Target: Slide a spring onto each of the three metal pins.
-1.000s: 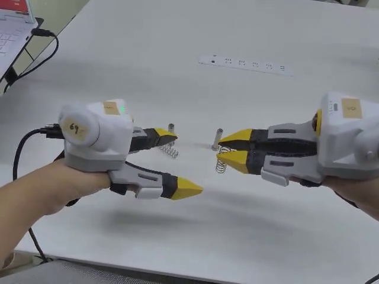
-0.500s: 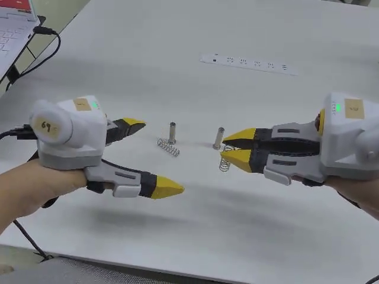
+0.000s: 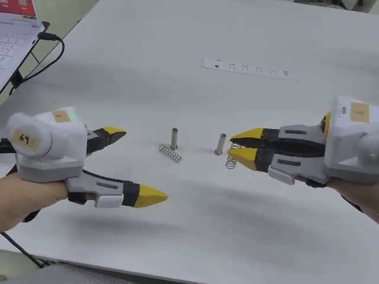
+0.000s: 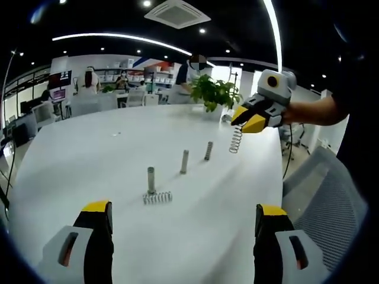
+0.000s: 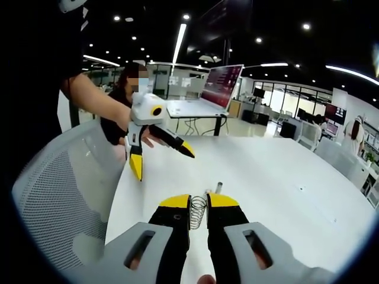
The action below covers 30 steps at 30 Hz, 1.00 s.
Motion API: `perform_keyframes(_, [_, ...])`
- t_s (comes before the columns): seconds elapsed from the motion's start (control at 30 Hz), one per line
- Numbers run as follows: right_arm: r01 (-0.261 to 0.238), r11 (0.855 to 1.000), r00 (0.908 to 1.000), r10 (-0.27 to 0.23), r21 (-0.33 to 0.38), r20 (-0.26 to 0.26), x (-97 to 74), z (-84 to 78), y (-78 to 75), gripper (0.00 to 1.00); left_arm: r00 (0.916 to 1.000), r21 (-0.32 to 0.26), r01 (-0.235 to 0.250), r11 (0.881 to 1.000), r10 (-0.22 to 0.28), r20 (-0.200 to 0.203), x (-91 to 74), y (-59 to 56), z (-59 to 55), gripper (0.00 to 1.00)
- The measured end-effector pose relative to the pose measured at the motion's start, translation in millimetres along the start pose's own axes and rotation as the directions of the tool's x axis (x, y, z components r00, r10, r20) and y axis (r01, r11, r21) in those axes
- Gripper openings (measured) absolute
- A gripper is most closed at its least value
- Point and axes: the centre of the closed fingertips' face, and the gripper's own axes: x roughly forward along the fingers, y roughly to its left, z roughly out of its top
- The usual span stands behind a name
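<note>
Left hand-held gripper [image 3: 142,163] has pulled back leftward, away from the left pin [image 3: 174,138]. Its jaws are spread wide and point right, and the hand grips it from below. Right hand-held gripper [image 3: 232,147] sits about level, pointing left, jaws pinching a spring [image 5: 198,212] by its upper end. The spring hangs off the tips just beside the right pin [image 3: 220,144], over the counter [image 3: 195,236]. Left pin stands upright, with a loose spring [image 3: 169,152] lying flat at its base. Head view has two pins. Left gripper view has three in a row, and the third pin [image 4: 208,150] is the farthest one, nearest the hanging spring. Right gripper view has the coils caught between the yellow tips. Power strip [image 3: 246,67] lies farther back, laptop [image 3: 15,23] at the far left corner.
</note>
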Motion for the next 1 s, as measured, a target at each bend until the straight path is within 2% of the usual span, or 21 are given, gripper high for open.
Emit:
perform_keyframes(0.17, [0.018, 1.0, 0.9998, -0.018, 0.003, 0.002, 2.0, 0.3, -9.0, 0.07, 1.0, -0.007, -0.005, 1.0, 0.005, -0.004, -2.0, 1.3, -1.9, 0.98])
perform_keyframes(0.33, [0.048, 0.999, 0.9988, -0.048, 0.018, 0.007, 5.5, 1.2, -25.0, 0.07, 1.0, -0.009, -0.009, 1.0, 0.009, 0.003, -3.8, 1.4, -0.7, 0.98])
perform_keyframes(0.63, [0.138, 0.99, 0.9903, -0.139, 0.035, 0.009, 12.8, 6.2, -58.8, 0.07, 0.9998, -0.017, -0.018, 1.0, 0.018, 0.001, -9.6, 1.7, -5.3, 0.98])
perform_keyframes(1.0, [0.164, 0.985, 0.9865, -0.164, 0.057, -0.003, 27.1, 3.7, -72.4, 0.07, 0.9992, -0.025, -0.039, 0.999, 0.039, 0.005, -16.1, 6.7, -8.5, 0.98])
